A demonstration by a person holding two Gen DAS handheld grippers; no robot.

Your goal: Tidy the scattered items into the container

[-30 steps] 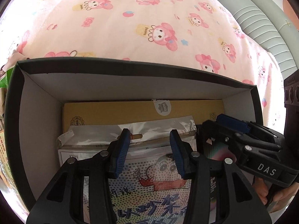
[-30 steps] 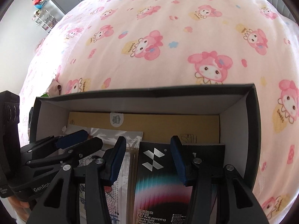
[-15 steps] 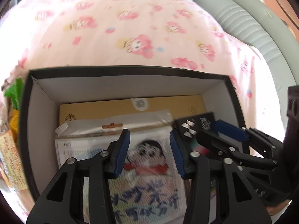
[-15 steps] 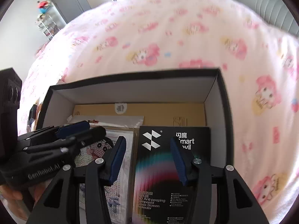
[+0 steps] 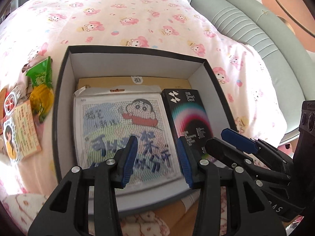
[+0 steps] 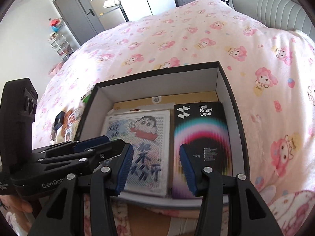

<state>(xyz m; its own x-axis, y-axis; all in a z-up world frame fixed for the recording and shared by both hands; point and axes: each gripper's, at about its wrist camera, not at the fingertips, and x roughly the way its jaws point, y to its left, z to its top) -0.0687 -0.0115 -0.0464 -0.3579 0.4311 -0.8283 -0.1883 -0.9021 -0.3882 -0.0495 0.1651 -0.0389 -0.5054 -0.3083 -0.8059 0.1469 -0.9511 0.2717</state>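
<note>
Across the whole background lies one pink cartoon-print bedspread (image 5: pixel 137 19), with a grey padded headboard (image 5: pixel 246 25) at about two o'clock in the left view. On it sits one black box (image 5: pixel 63 106) with white inner walls, filling the middle of both views.

Both grippers have drawn back and upward from the box over the last second, so its contents now show in full. That suggests the two packs are delivered and both hands are free for the next pickup.

Inside I count three flat things: one tan cardboard sleeve (image 5: pixel 122 81) along the twelve o'clock wall, one cartoon pack (image 5: pixel 126 129) in clear wrap on the nine o'clock side, and one black screen-protector pack (image 5: pixel 187 118) just beside it toward three o'clock.

Outside the box, at nine o'clock in the left view, the leftover items are well apart from it: one green snack packet (image 5: pixel 40 74), one yellow packet (image 5: pixel 42 98), one printed card (image 5: pixel 23 129), and a few smaller pieces I cannot count.

Two grippers show. The left gripper (image 5: pixel 155 160) hangs spread with nothing between its blue pads; the right gripper (image 6: pixel 155 168) is likewise spread and empty.
</note>
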